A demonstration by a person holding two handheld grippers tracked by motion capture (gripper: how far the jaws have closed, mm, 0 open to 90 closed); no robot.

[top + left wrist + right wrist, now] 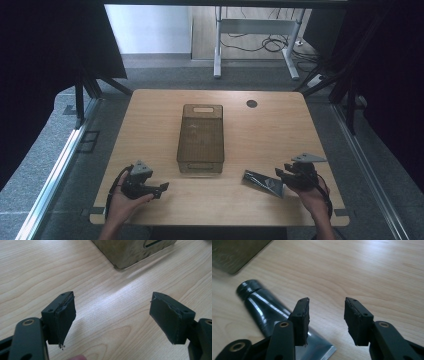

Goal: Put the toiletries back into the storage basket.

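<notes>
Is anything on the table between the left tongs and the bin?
No. The high view shows bare wood between the left tongs and the bin; the left gripper view shows the same.

Dim high view, dark at both sides. Glare streaks the table (120, 297) centre in the left gripper view; near jaws blur slightly.

No text legible — no labels or numbers.
</notes>
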